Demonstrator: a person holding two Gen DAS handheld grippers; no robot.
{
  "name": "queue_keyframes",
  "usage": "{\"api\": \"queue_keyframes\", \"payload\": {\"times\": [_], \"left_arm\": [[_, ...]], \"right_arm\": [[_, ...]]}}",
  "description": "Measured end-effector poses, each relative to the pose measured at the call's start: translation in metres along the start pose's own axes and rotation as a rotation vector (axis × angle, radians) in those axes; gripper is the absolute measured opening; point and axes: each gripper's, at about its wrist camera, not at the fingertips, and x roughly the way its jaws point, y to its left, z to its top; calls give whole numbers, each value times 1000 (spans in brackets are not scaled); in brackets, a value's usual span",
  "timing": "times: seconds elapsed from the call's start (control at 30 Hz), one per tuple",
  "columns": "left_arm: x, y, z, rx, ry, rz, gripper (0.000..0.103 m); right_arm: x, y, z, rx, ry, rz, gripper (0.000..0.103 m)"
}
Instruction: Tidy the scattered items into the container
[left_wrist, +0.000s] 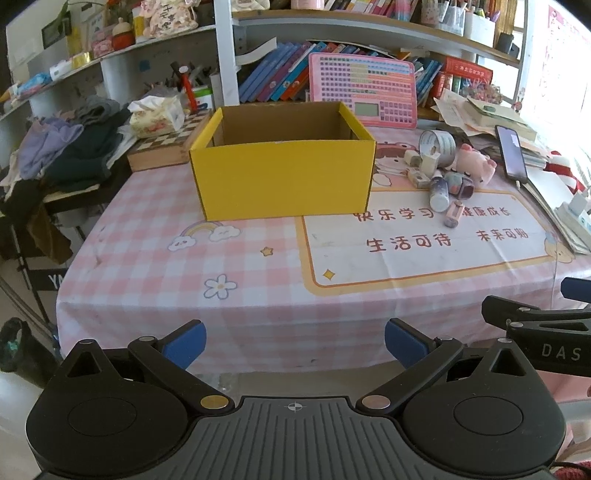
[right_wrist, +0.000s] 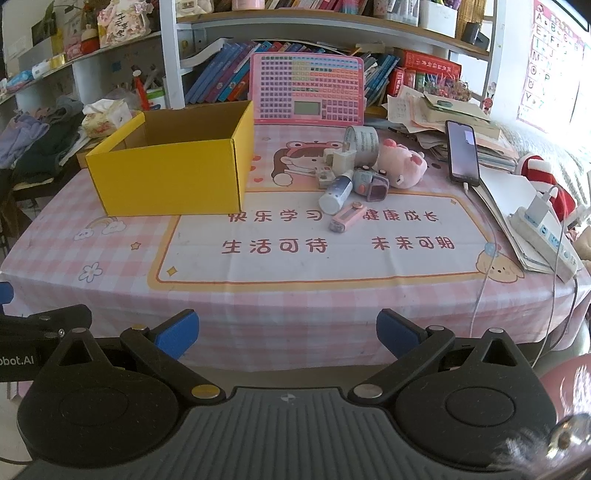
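Observation:
An open yellow cardboard box stands on the pink checked tablecloth, and no items show inside it. To its right lies a cluster of small items: a pink plush pig, a roll of tape, a white bottle on its side, a small pink flat gadget, a purple-grey toy and a white charger block. My left gripper and right gripper hover open and empty at the table's near edge.
A phone on a cable lies right of the cluster. A power strip and stacked papers line the right edge. A pink toy keyboard leans against books behind. Clothes and a tissue box sit left of the box.

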Motion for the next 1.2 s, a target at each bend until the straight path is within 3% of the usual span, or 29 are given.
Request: {"api": "queue_keyframes", "payload": {"times": [1.2], "left_arm": [[-10, -2, -3, 15, -25, -37, 103]], "right_arm": [[-12, 4, -2, -13, -31, 16, 103]]}}
